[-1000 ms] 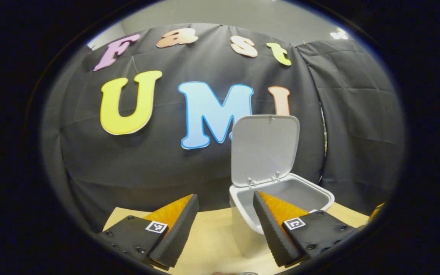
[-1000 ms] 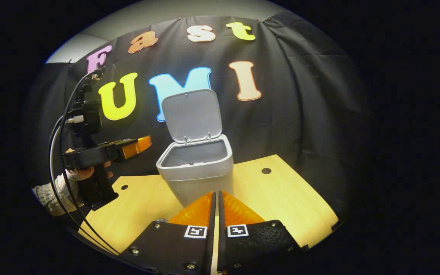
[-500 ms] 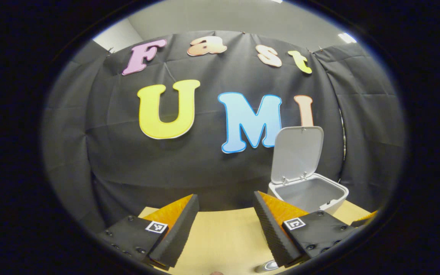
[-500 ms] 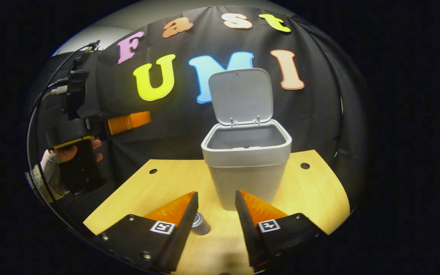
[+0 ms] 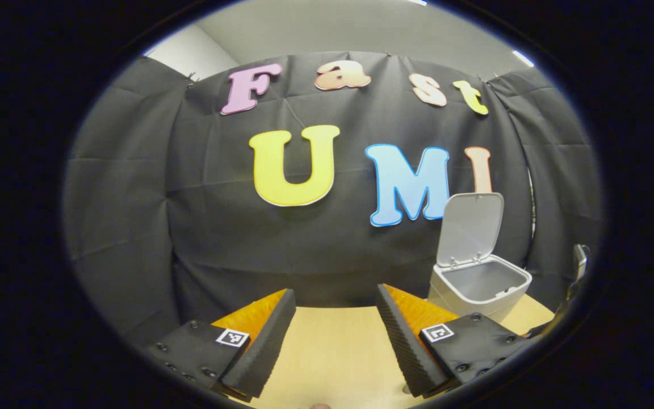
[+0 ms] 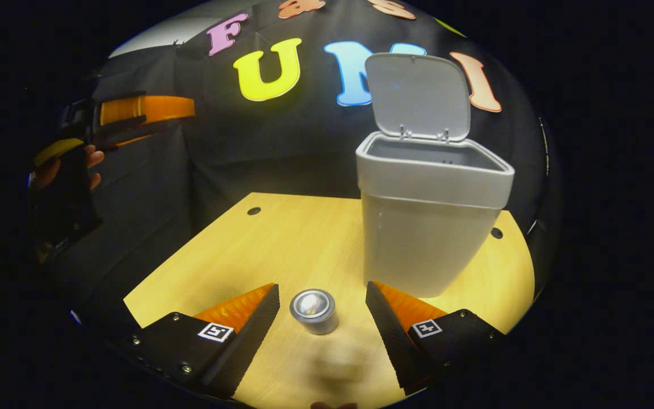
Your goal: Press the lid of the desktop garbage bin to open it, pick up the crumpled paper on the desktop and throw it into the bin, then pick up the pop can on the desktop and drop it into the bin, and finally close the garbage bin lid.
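Observation:
The grey garbage bin (image 6: 426, 227) stands on the wooden desktop (image 6: 281, 244) with its lid (image 6: 418, 96) raised upright. A silver pop can (image 6: 314, 311) stands upright in front of the bin, seen from above. My right gripper (image 6: 322, 304) is open above the desk, the can between its fingers with gaps on both sides. My left gripper (image 5: 335, 315) is open and holds nothing, off to the left of the bin (image 5: 477, 284). In the right gripper view the left gripper (image 6: 134, 111) hangs at the far left, held by a hand (image 6: 63, 170).
The desktop has small round holes (image 6: 254, 211) near its back corners. Black cloth walls close off the back and sides. Bare desk surface lies left of the bin.
My right gripper opened, then dropped and moved forward until the can sat between its fingers. My left gripper drew away to the left, so the bin slid to the right of its view.

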A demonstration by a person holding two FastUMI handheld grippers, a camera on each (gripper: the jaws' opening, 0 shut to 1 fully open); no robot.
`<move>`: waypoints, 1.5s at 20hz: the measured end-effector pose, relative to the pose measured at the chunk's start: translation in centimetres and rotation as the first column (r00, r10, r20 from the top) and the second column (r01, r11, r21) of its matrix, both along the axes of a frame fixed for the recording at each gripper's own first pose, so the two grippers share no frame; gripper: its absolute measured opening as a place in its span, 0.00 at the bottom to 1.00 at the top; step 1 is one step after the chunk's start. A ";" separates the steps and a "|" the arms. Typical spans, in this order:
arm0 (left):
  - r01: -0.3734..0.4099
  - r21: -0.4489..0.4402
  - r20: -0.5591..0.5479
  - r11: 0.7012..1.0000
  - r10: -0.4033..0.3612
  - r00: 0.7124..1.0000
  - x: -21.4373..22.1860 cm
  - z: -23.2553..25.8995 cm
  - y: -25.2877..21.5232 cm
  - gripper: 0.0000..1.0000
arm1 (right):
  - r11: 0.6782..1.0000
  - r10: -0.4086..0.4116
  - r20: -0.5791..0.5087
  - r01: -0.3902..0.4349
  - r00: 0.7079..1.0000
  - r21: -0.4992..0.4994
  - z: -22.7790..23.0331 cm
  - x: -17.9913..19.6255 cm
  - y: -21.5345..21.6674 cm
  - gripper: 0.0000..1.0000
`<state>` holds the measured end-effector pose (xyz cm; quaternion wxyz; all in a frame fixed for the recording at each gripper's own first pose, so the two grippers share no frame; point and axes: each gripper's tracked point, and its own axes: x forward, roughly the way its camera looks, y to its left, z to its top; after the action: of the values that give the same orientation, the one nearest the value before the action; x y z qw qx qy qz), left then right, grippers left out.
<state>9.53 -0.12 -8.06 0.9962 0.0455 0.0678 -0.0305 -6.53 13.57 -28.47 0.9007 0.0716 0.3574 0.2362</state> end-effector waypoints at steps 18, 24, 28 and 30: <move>-0.281 -0.003 -0.007 0.960 0.281 0.960 -7.1 -0.5 14.3 0.96 | 0.979 0.116 -0.196 -0.146 0.974 -0.143 -9.8 1.2 5.2 0.86; -0.261 -0.027 -0.027 0.965 0.260 0.965 -6.2 -1.8 14.1 1.00 | 0.982 0.148 -0.065 -0.155 0.987 -0.108 -4.1 2.6 6.1 0.84; -0.239 -0.034 -0.039 0.970 0.238 0.971 -5.5 -2.5 13.7 1.00 | 0.988 0.138 0.068 -0.132 0.988 -0.079 2.0 4.6 6.6 0.84; -0.228 -0.036 -0.042 0.973 0.227 0.973 -5.2 -2.7 13.6 1.00 | 0.993 0.115 0.125 -0.110 0.985 -0.045 5.1 5.8 6.5 0.84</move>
<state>4.35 13.46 -10.71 0.9924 0.0166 0.0905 0.0817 -0.69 20.10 -23.41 0.9081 0.0189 0.3073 0.2840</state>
